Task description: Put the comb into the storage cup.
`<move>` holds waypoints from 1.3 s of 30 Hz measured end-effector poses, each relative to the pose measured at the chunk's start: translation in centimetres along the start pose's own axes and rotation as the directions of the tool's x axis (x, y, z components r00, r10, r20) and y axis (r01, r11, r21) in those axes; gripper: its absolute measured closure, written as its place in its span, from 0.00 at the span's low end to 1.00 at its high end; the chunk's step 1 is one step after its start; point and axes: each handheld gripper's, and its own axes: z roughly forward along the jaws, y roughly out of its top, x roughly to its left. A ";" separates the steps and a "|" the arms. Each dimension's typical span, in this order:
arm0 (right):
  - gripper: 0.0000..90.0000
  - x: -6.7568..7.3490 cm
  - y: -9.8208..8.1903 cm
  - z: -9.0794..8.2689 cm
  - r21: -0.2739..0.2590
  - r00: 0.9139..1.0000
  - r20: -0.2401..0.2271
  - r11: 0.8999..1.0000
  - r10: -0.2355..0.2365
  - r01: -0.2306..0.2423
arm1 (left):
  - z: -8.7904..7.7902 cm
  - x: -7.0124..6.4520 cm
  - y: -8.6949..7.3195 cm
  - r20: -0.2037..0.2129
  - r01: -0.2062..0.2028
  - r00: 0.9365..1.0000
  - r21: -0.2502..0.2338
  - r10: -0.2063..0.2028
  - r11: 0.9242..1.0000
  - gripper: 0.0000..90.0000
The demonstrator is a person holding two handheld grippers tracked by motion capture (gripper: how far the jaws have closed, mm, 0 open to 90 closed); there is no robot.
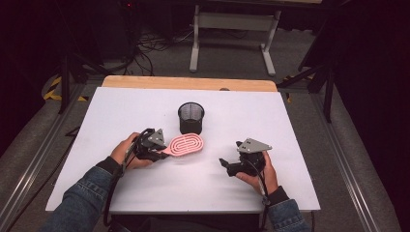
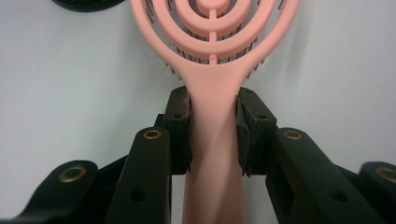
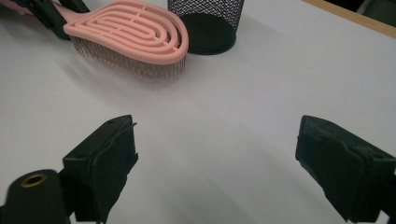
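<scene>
Jaws of the left gripper [image 2: 212,135] pinch the pink brush [image 1: 185,144] by its handle, bristles down, head just beside the mesh cup [image 1: 191,117], probably for dropping it in, while the right gripper [image 3: 215,161] waits spread and empty.

Brush: a pink hairbrush [image 1: 185,144] with an oval head of nested, vented loops and fine dark bristles underneath.
Brush pose: lying roughly level, bristles pointing down toward the white surface [image 1: 145,111], head toward the middle of the surface, handle pointing to the person's left.
Brush state: its narrow handle is clamped between the jaws of the left gripper [image 2: 212,121].
Cup: a black wire-mesh cup [image 1: 191,117], round, with a solid dark base.
Cup pose: standing upright, mouth open upward.
Cup position: just behind the brush head, near the middle of the surface.
</scene>
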 end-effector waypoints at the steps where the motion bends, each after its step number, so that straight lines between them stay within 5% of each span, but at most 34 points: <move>1: 0.14 0.0 0.0 0.0 0.000 1.000 0.003 1.000 -0.002 0.002 | 0.0 -0.1 0.0 -0.005 -0.009 1.000 -0.005 0.009 1.000 0.77; 16: 0.14 0.2 0.2 -0.4 -0.039 1.000 0.006 0.999 -0.016 0.016 | -0.8 -2.5 -0.7 -0.142 -0.074 0.988 -0.083 0.062 0.994 0.77; 28: 0.12 0.3 0.5 -1.2 -0.121 1.000 0.015 0.993 -0.012 0.014 | -2.0 -3.8 -1.2 -0.210 -0.055 0.978 -0.180 0.016 0.982 0.78; 39: 0.07 0.8 1.1 -2.0 -0.207 1.000 0.022 0.978 -0.021 0.025 | -2.7 -4.0 -1.2 -0.261 -0.088 0.965 -0.238 0.024 0.967 0.78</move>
